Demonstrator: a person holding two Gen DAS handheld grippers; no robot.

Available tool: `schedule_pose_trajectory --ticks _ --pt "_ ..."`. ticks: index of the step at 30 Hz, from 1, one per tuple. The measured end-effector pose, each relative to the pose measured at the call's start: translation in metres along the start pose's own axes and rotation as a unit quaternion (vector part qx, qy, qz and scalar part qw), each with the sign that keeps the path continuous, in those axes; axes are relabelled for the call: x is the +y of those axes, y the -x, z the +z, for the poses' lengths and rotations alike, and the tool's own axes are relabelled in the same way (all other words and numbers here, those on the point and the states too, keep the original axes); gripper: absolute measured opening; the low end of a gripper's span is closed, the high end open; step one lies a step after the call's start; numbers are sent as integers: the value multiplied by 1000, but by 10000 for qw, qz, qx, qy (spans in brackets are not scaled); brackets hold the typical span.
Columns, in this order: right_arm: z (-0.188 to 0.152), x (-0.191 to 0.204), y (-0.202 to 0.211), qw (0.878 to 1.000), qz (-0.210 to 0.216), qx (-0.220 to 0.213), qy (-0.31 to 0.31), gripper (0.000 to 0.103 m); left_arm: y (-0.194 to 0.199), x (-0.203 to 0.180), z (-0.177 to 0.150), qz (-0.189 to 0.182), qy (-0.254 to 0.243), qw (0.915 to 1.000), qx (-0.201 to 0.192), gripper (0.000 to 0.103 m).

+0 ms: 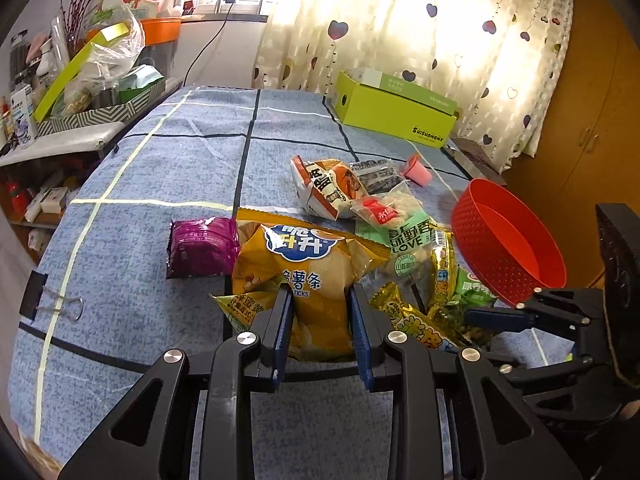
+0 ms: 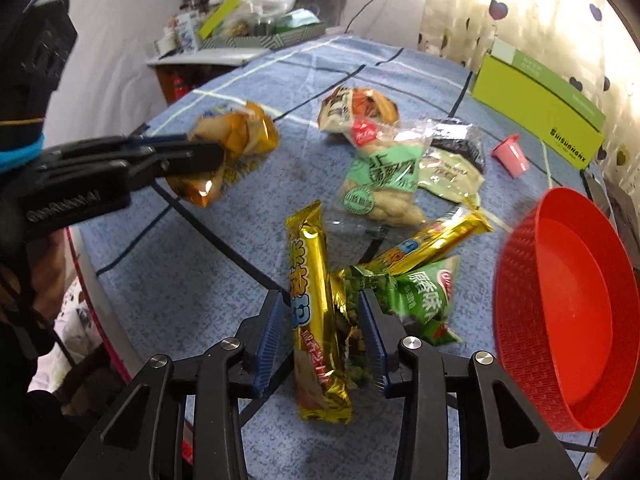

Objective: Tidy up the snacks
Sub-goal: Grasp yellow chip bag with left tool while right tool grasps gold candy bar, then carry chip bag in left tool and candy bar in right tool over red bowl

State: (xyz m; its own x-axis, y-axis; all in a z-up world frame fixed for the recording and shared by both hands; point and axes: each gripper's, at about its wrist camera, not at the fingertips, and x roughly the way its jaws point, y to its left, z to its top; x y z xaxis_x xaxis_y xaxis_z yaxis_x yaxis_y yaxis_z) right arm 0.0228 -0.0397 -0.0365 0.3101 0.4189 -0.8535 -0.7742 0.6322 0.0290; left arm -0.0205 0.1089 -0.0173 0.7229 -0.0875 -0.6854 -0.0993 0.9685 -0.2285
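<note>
Blue cloth (image 1: pixel 160 184): left gripper (image 1: pixel 322 320) clamps yellow chip bag (image 1: pixel 316 276) (lifted).

Two gold snack bars (image 2: pixel 316 280) (image 2: pixel 432 244) lay near the bed's front edge. One yellow chip bag (image 1: pixel 312 280), one purple packet (image 1: pixel 202 246), one green pea packet (image 2: pixel 424 300) and one clear bag of peanuts (image 2: pixel 380 184) showed. There was one red bowl (image 2: pixel 568 300), one pink cup (image 2: pixel 512 156), one lime box (image 1: pixel 392 108) and one binder clip (image 1: pixel 60 300).

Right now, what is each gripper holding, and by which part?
Left gripper grips the yellow chip bag at its lower end. Right gripper straddles the gold snack bar mid-length; firm contact cannot be told.
</note>
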Motion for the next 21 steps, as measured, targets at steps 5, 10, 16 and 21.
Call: schedule_pose_trajectory --ticks 5,10,16,21 --pt "0 4 -17 9994 -30 315 107 28 4 2 0 -5 25 10000 -21 29" --pt "0 8 -18 9994 -109 281 151 20 7 2 -1 -43 14 10000 -13 29" --pt "3 4 4 10000 -13 -60 -12 20 14 -2 -1 -76 -24 9999 -66 29" --pt "7 -6 24 9994 47 -280 -208 20 20 -6 0 -70 -49 9999 -115 29"
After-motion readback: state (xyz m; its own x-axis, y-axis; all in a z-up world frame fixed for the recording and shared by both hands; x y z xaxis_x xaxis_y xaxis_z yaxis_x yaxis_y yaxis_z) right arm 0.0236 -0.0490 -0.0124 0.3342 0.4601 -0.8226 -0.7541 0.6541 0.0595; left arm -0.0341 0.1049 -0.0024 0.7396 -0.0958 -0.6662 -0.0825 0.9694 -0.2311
